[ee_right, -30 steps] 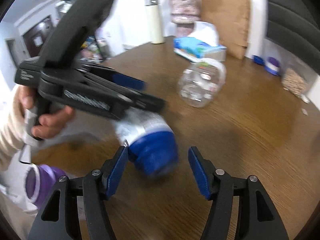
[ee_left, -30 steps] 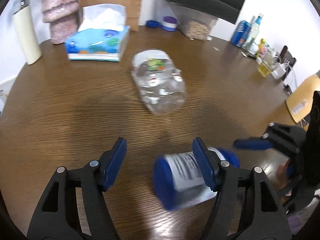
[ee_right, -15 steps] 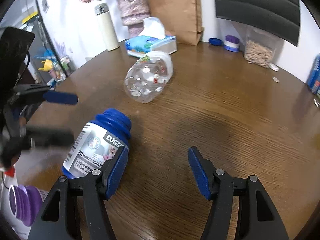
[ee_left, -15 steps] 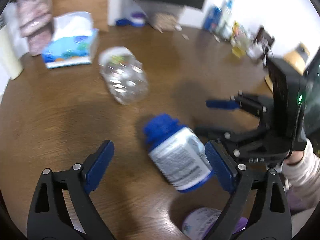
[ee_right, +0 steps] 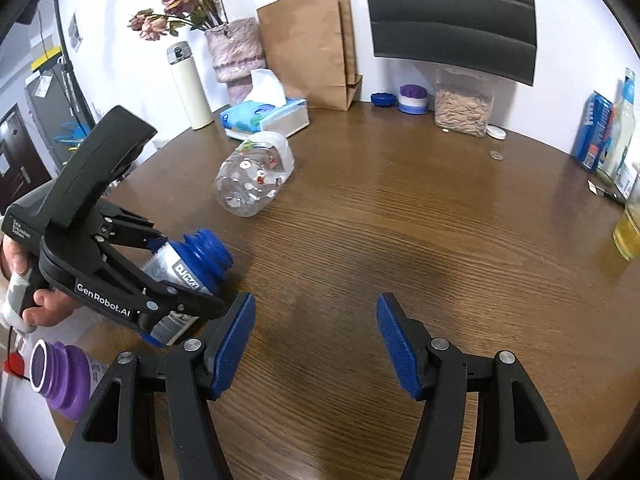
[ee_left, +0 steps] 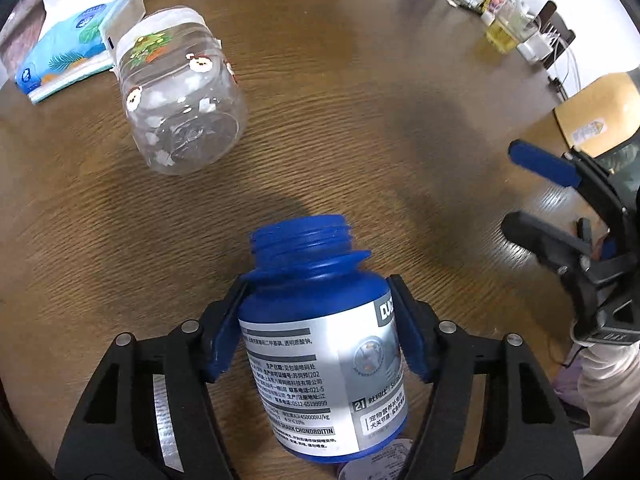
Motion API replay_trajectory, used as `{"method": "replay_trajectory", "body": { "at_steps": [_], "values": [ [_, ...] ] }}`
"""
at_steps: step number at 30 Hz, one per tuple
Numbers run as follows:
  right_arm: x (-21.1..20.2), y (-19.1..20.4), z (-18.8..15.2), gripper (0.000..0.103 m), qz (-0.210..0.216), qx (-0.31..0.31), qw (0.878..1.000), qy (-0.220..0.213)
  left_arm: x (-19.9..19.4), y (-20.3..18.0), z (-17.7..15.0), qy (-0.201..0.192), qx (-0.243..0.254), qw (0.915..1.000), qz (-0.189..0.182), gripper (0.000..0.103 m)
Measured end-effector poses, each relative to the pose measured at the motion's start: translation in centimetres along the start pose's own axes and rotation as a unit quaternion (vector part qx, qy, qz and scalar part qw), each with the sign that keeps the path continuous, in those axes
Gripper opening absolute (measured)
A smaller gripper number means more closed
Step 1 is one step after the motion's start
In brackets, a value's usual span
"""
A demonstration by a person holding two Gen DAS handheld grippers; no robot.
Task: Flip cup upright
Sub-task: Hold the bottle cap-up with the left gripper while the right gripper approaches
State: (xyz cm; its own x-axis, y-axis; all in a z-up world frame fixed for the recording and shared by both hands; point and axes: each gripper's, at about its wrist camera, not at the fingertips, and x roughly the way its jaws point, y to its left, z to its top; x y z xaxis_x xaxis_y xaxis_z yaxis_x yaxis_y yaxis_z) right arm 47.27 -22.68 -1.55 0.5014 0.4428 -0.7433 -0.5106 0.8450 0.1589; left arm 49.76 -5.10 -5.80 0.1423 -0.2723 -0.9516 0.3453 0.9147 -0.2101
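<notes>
A blue bottle (ee_left: pixel 320 360) with a silver label and an open threaded neck is clamped at its shoulders by my left gripper (ee_left: pixel 318 292). Its neck points away from that camera. In the right wrist view the same blue bottle (ee_right: pixel 192 260) is tilted, neck up and to the right, low over the table's left edge in my left gripper (ee_right: pixel 190 272). My right gripper (ee_right: pixel 316 324) is open over bare wood, holding nothing, and shows at the right as the right gripper (ee_left: pixel 514 184). A clear plastic jar (ee_left: pixel 180 92) with stickers lies on its side further back.
The round wooden table (ee_right: pixel 440 240) carries a tissue box (ee_right: pixel 266 116), a paper bag (ee_right: pixel 312 44), a white thermos (ee_right: pixel 190 84), a seed container (ee_right: pixel 462 110) and a glass of yellow liquid (ee_right: pixel 630 228). A purple bottle (ee_right: pixel 60 376) stands at the near-left edge.
My left gripper has shut on the blue bottle, which lay on the table between its open fingers half a second ago. My right gripper has drawn away to the right.
</notes>
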Motion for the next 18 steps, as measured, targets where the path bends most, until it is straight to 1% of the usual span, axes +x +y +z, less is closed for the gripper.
{"method": "replay_trajectory", "body": {
  "at_steps": [2,4,6,7,9,10,11,12,13,14,15,17,18],
  "values": [
    [-0.2,-0.2,0.1,0.068,0.003,0.006,1.0,-0.004,0.2,-0.2,0.1,0.002,-0.001,0.9999,0.011,0.063],
    [-0.7,0.0,0.2,0.068,0.007,0.008,1.0,-0.012,-0.1,-0.5,-0.1,-0.007,0.002,0.9992,0.039,0.062],
    [-1.4,0.2,0.4,0.068,0.015,0.007,1.0,-0.021,-1.7,-1.0,-0.5,-0.045,0.015,0.9973,0.056,0.062],
    [-1.8,0.4,0.5,0.068,0.02,0.006,0.999,-0.027,-2.8,-1.4,-0.6,-0.07,0.021,0.995,0.068,0.062],
    [-3.0,0.8,1.0,0.068,0.038,0.001,0.998,-0.043,-5.9,-2.2,-0.9,-0.125,0.035,0.9864,0.101,0.062],
    [-3.5,1.2,1.4,0.068,0.042,-0.007,0.998,-0.05,-7.4,-2.4,-1.1,-0.149,0.035,0.9829,0.102,0.062],
    [-4.3,1.6,1.8,0.068,0.045,-0.017,0.997,-0.063,-9.0,-2.8,-1.3,-0.177,0.034,0.9782,0.104,0.062],
    [-5.0,1.9,2.0,0.068,0.05,-0.021,0.996,-0.073,-11.1,-3.5,-1.8,-0.217,0.039,0.9679,0.12,0.062],
    [-6.0,2.3,2.6,0.068,0.066,-0.022,0.994,-0.086,-12.2,-3.6,-2.2,-0.238,0.044,0.9615,0.129,0.062],
    [-6.8,2.5,3.1,0.068,0.081,-0.02,0.992,-0.096,-13.9,-4.5,-2.8,-0.271,0.055,0.9501,0.143,0.062],
    [-7.7,2.7,3.7,0.068,0.102,-0.017,0.989,-0.108,-14.7,-5.0,-3.2,-0.288,0.06,0.9434,0.152,0.062],
    [-9.3,3.4,4.8,0.068,0.136,-0.012,0.982,-0.126,-16.8,-6.4,-4.2,-0.329,0.07,0.9254,0.174,0.062],
    [-10.3,3.8,5.6,0.068,0.156,-0.011,0.978,-0.136,-17.5,-6.6,-4.7,-0.341,0.073,0.9204,0.177,0.062]
  ]
}}
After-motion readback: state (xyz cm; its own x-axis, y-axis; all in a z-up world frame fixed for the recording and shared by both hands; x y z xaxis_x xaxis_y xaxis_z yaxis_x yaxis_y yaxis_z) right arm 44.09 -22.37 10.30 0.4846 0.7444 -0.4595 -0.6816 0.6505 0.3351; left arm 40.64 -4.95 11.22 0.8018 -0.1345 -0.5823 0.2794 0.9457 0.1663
